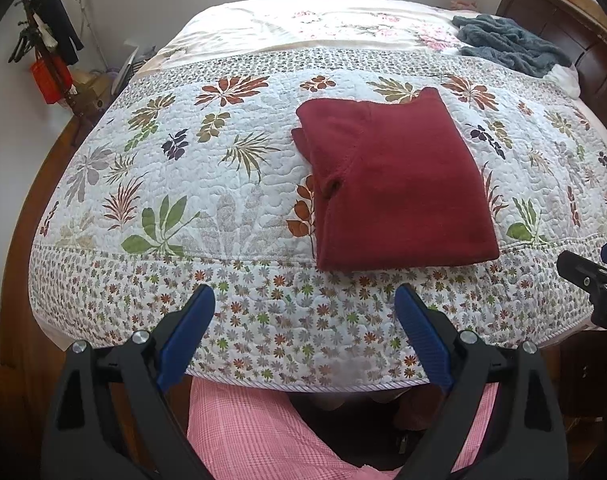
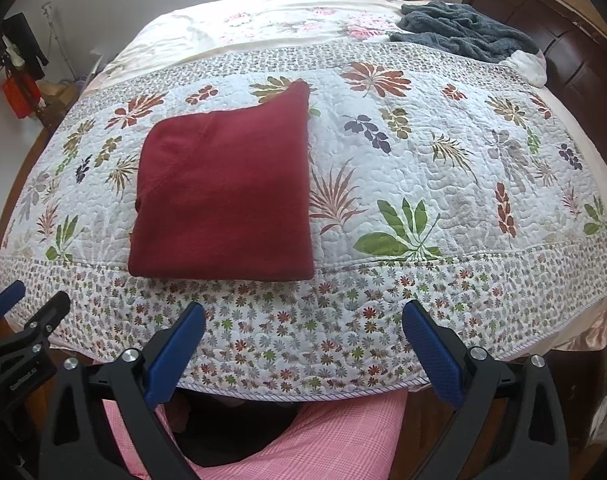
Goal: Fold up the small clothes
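Observation:
A dark red garment (image 1: 395,188) (image 2: 227,196) lies folded into a neat rectangle on the leaf-patterned quilt (image 1: 207,184) (image 2: 443,184), close to the bed's near edge. My left gripper (image 1: 305,304) hangs open in front of the bed edge, below and slightly left of the garment, with nothing between its blue fingers. My right gripper (image 2: 305,320) is also open and empty, below and to the right of the garment. Each gripper shows at the edge of the other's view: the right gripper (image 1: 595,280) and the left gripper (image 2: 19,320).
A grey fleece blanket (image 1: 507,46) (image 2: 463,34) lies bunched near the dark wooden headboard (image 1: 583,40) (image 2: 575,48). A coat stand with a red bag (image 1: 49,76) stands left of the bed. A person's pink-checked trouser legs (image 1: 263,436) (image 2: 327,440) are below the grippers.

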The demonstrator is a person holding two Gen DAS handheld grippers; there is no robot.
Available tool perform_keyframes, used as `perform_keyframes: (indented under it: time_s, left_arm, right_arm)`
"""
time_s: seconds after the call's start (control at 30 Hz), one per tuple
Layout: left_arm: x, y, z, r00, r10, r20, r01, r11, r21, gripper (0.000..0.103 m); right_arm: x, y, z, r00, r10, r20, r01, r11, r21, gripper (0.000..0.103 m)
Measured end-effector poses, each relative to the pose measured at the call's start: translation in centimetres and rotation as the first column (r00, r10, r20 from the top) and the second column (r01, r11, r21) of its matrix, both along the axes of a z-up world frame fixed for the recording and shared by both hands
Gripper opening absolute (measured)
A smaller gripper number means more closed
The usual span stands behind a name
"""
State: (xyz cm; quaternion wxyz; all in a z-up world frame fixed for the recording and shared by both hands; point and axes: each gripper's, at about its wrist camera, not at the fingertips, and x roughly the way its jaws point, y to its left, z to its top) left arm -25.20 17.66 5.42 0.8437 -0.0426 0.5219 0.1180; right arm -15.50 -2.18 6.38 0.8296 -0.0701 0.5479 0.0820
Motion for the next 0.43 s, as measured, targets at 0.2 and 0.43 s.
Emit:
perform_keyframes:
  time_s: [0.2,0.43]
  left_arm:
    - [0.01,-0.09,0.18,1.0,-0.001,0.008,0.001,1.0,-0.003,0.091]
    - [-0.02,-0.03,0.47,1.0,0.006,0.017,-0.006,1.0,-0.007,0.091]
  right_arm:
    - [0.19,-0.25,-0.14,1.0,-0.009,-0.005,0.009,1.0,-0.001,0.099]
    - [0.21,-0.22,-0.01,1.0,-0.014,-0.005,0.014,1.0,-0.007,0.099]
